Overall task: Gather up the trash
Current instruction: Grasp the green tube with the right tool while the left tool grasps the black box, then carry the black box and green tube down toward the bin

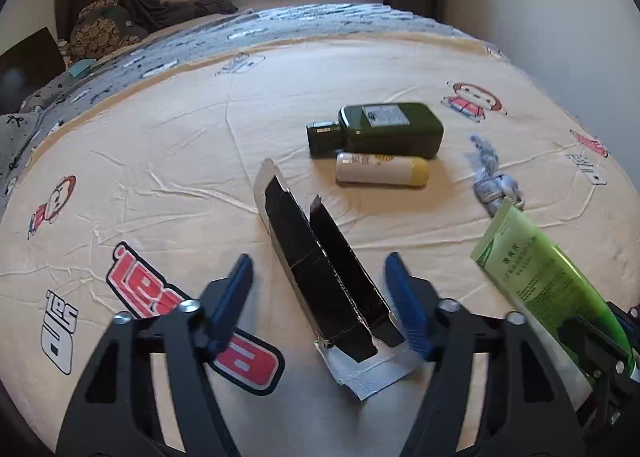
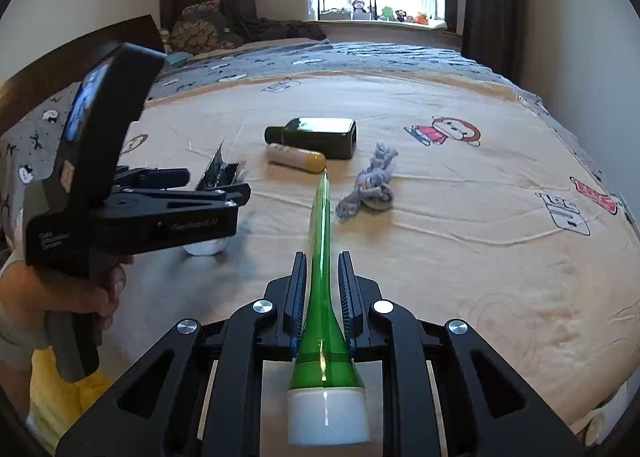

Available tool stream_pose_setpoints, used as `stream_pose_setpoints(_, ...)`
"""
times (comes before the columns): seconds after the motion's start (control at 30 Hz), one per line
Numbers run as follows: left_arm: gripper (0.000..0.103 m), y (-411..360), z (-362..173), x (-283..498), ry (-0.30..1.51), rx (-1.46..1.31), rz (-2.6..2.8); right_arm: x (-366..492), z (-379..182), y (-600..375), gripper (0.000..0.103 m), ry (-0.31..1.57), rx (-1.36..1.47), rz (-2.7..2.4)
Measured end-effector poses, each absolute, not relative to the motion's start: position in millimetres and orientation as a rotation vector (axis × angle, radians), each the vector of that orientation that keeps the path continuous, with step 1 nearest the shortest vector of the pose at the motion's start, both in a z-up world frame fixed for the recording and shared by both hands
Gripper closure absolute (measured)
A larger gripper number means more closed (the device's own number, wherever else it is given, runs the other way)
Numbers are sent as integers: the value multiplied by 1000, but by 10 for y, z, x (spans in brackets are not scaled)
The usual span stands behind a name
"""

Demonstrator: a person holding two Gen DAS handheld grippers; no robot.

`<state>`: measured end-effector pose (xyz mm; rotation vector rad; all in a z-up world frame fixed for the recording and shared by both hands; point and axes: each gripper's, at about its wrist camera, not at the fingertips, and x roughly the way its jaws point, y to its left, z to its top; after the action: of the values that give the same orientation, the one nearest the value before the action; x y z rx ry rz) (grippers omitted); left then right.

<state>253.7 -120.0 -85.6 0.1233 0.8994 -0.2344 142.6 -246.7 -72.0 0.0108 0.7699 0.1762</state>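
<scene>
Right tool: the right tool (image 2: pixel 323 289) was pinched nearly shut on the green tube (image 2: pixel 322 253), pads flat against its squashed body, white cap end back toward the camera and the crimped end sticking out forward. So one piece of trash was already in hand.

Left tool: the left tool (image 1: pixel 320 289) sat partly open around the black carton (image 1: pixel 320 277), a torn-open flattened box lying on the bed sheet (image 1: pixel 168 145). One blue pad was right up against the carton's edge, the other still clear of it, so it didn't look gripped yet.

Still lying out: the dark green bottle (image 1: pixel 384 129) and the little white-and-yellow bottle (image 1: pixel 382 173) lay side by side, touching or near enough, further up the bed. The knotted grey sock (image 2: pixel 370 181) sat just to the right of them. Whether the sock counts as trash is anyone's guess.

Bin: no bag or bin showed in either view, so nothing looked dropped off yet.

Progress: early days, roughly. One item held, one about to be, at least two left to grab.
</scene>
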Motion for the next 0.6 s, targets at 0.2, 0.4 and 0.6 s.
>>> stream_pose_setpoints(0.2, 79, -1100, -844, 2368, 869, 137, -271, 1376, -991, -2516, 87, 834, 8, 179)
stream_pose_setpoints(0.4, 81, -1025, -777, 1926, 839, 193, -329, 1305, -996, -2475, 88, 833, -19, 176)
stream_pose_setpoints(0.6, 82, -903, -695, 1352, 794, 207, -397, 978, -864, -2525, 89, 797, -5, 201)
